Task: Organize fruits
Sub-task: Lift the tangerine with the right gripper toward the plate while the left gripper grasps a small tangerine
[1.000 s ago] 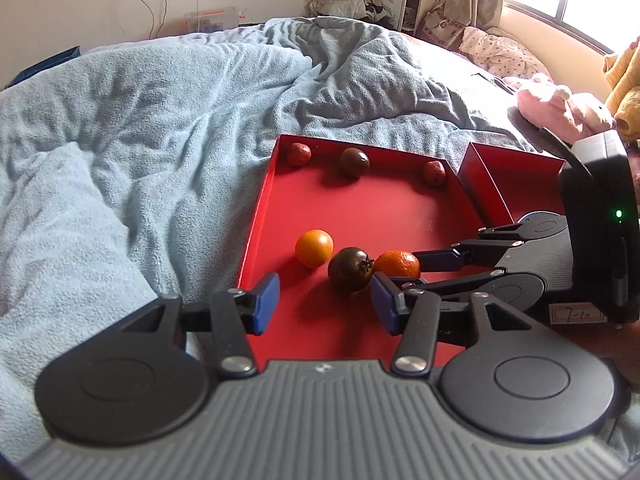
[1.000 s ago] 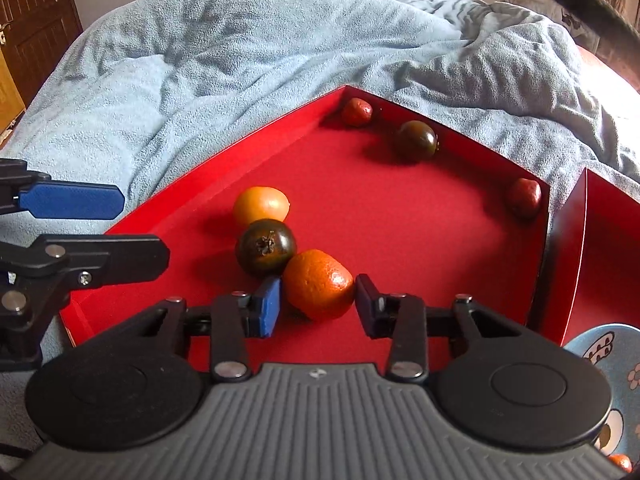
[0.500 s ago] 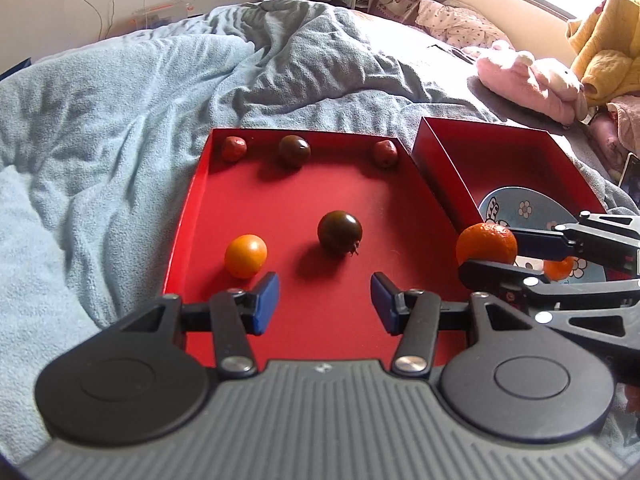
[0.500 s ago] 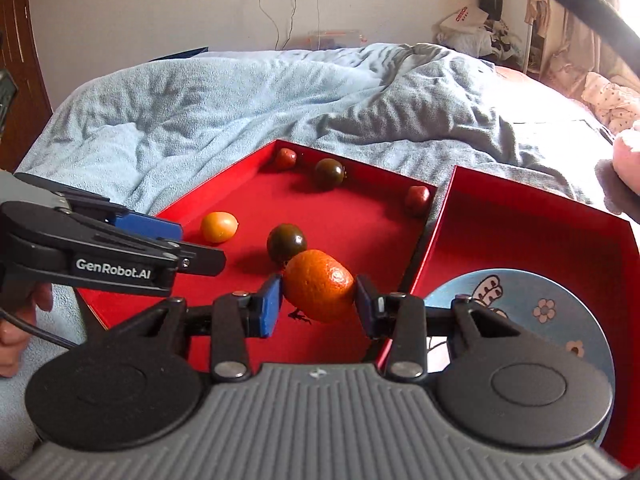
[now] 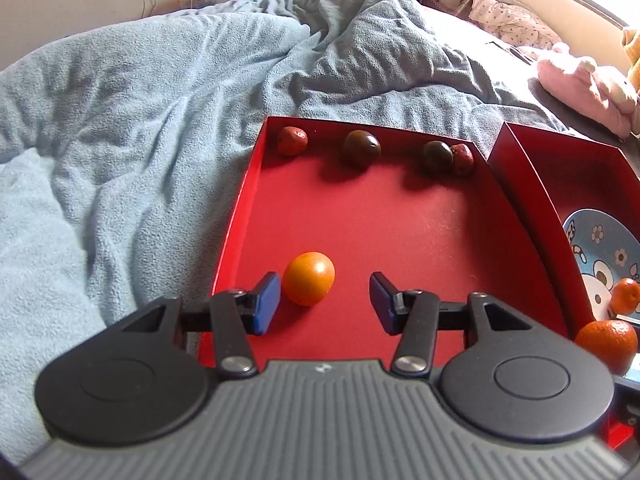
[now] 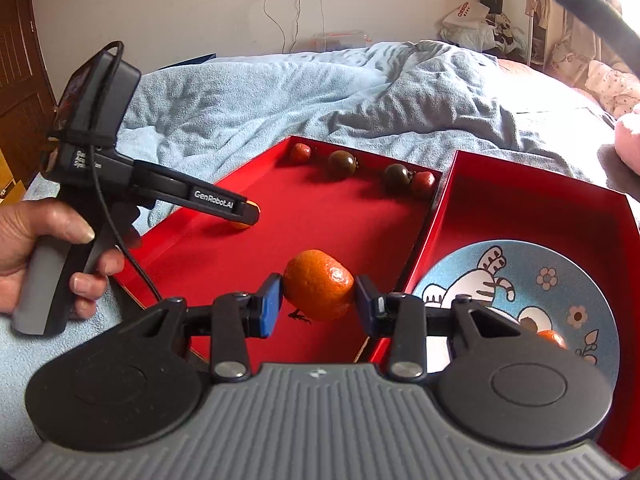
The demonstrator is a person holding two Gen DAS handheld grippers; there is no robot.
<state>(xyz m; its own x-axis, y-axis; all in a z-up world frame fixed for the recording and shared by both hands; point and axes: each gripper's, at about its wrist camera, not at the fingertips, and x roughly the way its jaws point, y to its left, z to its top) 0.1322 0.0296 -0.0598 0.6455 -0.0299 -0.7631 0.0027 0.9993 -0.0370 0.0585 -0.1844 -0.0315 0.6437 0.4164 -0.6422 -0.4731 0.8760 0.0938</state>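
A mandarin point(image 6: 318, 285) is pinched between the pads of the right gripper point(image 6: 318, 300) above the seam of two red trays point(image 6: 360, 216), beside a blue plate point(image 6: 560, 280), while a yellow tomato point(image 5: 309, 283) lies within the spread left gripper point(image 5: 324, 300), all set on a blue-blanketed bed point(image 5: 140, 120).

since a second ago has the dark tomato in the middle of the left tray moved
Yes. The dark tomato has rolled from beside the yellow-orange fruit to the tray's far wall, now touching the red fruit in the far right corner.

Two mandarins point(image 6: 318, 285) point(image 6: 553, 338), one orange tomato point(image 5: 309, 283), two dark tomatoes point(image 5: 361, 148) point(image 5: 437, 156), two red fruits point(image 5: 292, 141) point(image 5: 463, 159)
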